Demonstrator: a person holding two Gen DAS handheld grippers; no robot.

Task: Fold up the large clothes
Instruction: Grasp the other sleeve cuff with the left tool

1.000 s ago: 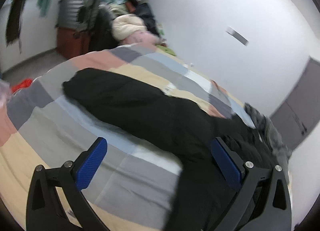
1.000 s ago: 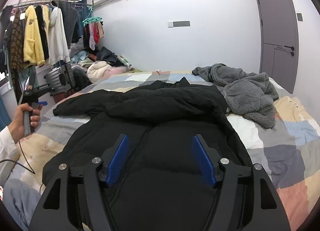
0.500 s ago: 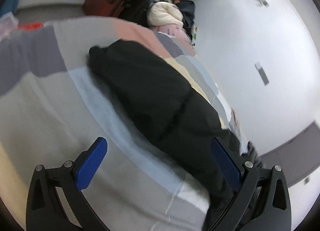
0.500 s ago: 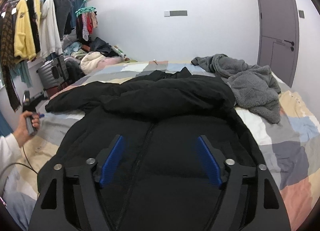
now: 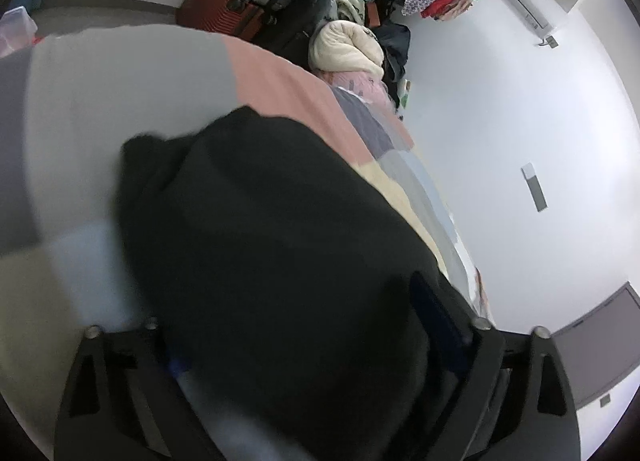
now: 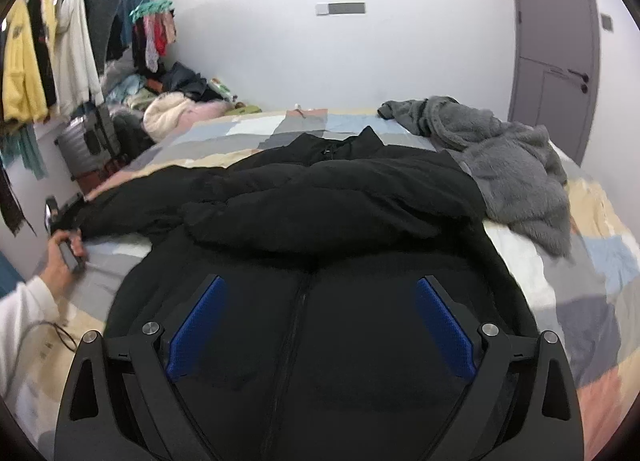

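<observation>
Black padded jacket point(image 6: 320, 213) spread on the patchwork bed point(image 6: 580, 281): left gripper point(image 5: 304, 345) closing around its sleeve end point(image 5: 240, 189), right gripper point(image 6: 320, 325) opening empty; next, probably, carry the sleeve inward.

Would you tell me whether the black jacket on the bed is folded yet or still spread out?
Partly folded: the black jacket has one sleeve laid across its chest, while the body lies flat on the bed, zipper up.
</observation>
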